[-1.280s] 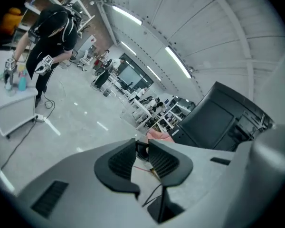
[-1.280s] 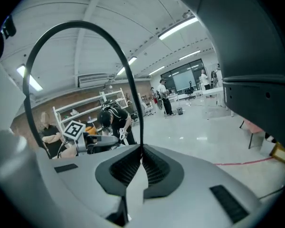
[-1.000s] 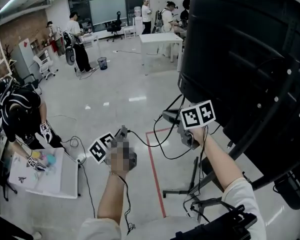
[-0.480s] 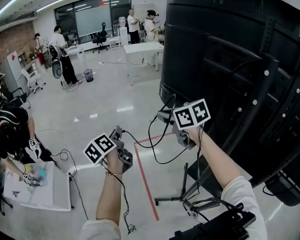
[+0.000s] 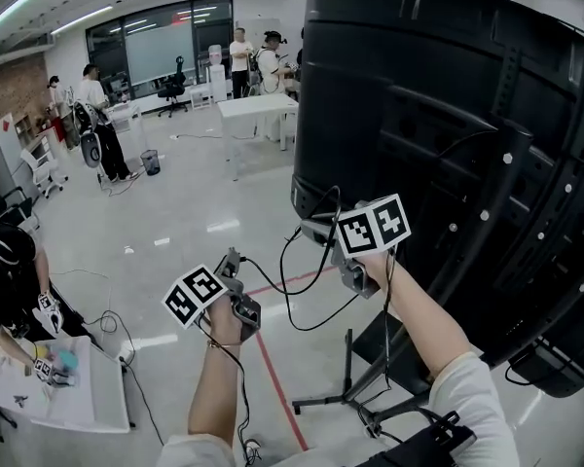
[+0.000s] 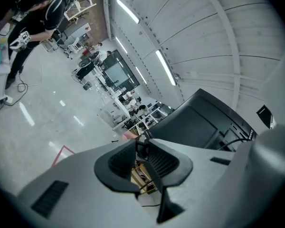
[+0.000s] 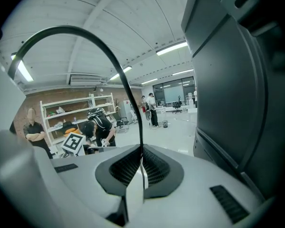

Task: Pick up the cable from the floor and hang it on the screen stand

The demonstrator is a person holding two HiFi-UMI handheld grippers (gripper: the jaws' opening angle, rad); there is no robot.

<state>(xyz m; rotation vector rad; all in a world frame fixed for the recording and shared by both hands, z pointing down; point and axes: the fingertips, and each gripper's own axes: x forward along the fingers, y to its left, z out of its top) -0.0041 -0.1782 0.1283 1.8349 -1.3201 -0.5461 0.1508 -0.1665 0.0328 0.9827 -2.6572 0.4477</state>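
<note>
While clamping the thin black cable (image 7: 134, 122), the left gripper (image 5: 232, 258) and right gripper (image 5: 313, 230) are raising it nearer the black screen stand (image 5: 506, 154).

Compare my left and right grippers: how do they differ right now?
The right gripper sits higher in the head view, beside the screen; the left gripper is lower, over the floor. The right gripper's fingers pinch the thin cable; the left gripper's fingers stand wider, around a thicker dark part. Both hold the same cable.
</note>
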